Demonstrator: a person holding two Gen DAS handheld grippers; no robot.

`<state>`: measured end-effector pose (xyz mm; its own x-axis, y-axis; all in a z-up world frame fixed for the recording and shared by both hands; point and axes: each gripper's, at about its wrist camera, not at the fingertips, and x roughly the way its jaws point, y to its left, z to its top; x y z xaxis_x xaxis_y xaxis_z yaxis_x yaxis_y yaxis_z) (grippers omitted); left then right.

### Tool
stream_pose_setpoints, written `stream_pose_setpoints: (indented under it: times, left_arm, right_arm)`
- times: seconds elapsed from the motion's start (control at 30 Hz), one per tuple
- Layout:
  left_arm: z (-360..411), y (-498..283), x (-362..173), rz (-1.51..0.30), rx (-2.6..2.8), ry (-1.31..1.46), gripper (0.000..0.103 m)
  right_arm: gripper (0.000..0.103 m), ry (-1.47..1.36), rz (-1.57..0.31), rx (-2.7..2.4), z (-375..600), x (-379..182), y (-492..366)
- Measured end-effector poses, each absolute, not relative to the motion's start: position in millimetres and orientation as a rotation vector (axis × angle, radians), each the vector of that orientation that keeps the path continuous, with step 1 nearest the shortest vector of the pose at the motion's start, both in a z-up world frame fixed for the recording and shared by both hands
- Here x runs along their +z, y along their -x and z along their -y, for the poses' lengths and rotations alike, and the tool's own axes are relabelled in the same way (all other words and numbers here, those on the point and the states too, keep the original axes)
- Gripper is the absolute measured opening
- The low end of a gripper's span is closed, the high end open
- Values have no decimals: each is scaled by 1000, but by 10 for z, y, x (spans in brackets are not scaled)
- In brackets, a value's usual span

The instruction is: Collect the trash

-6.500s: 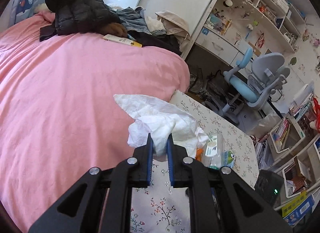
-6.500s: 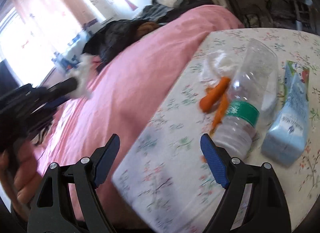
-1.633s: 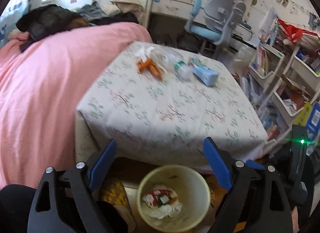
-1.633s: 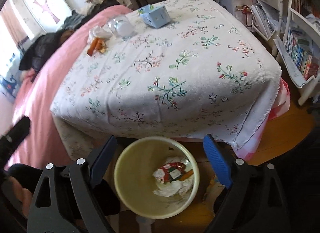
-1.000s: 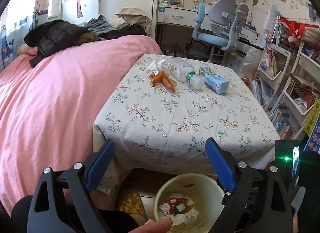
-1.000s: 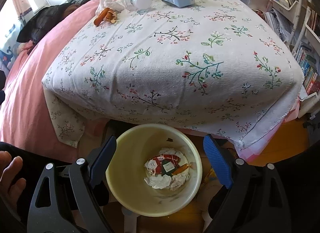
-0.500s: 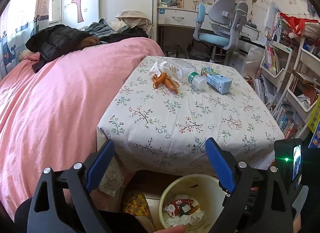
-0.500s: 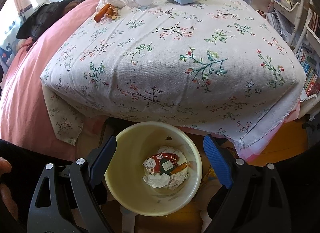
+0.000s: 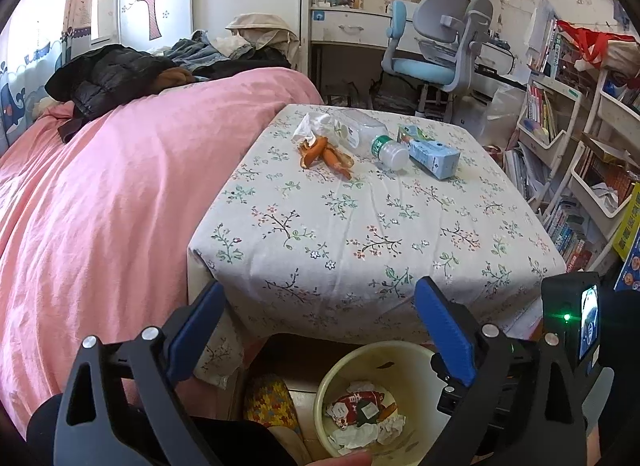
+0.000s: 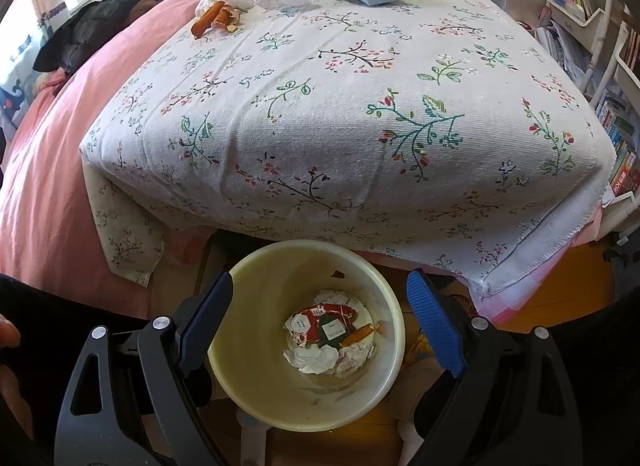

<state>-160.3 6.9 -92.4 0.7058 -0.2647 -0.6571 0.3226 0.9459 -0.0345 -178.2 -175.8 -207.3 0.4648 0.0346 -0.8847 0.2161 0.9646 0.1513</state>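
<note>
Down on the floor, a pale yellow bin (image 10: 256, 398) stands at the near edge of the table (image 10: 360, 113), and it holds crumpled white tissues (image 10: 316, 360), a red wrapper (image 10: 320, 316) and an orange scrap (image 10: 358, 333) that may be peel, though it is too small to tell. Beside the bin in the left wrist view lies something yellow with a patchwork pattern (image 9: 272, 402), partly hidden. Both pairs of tongs stand wide open and hold nothing. The right gripper (image 10: 318, 316) hangs above the bin, so that the bin's mouth shows between its blue pads (image 10: 434, 326) without touching them. The left gripper (image 9: 320, 326) points lower across the table's front edge, with the cloth's hem and the bin's far rim (image 9: 376, 346) between its blue pads (image 9: 442, 330); nothing touches them either. What trash is left lies well apart from both tongs, at the far end of the flowered tablecloth: orange peels (image 9: 328, 153) next to a crumpled clear wrapper (image 9: 312, 125), a clear plastic bottle (image 9: 364, 135) on its side with its white cap toward the camera, and a light blue carton (image 9: 434, 151) lying just beside the bottle. A pink bedspread (image 9: 100, 193) runs along the table's left side.
</note>
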Motion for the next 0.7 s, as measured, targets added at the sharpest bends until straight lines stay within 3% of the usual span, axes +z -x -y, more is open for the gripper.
stream_pose_setpoints:
  times: [0.7]
  left_arm:
    - [-38,1613,-959,-738,-346,-83,91]
  right_arm:
    - [85,-239,-1094,-107,1709,-2108,1759]
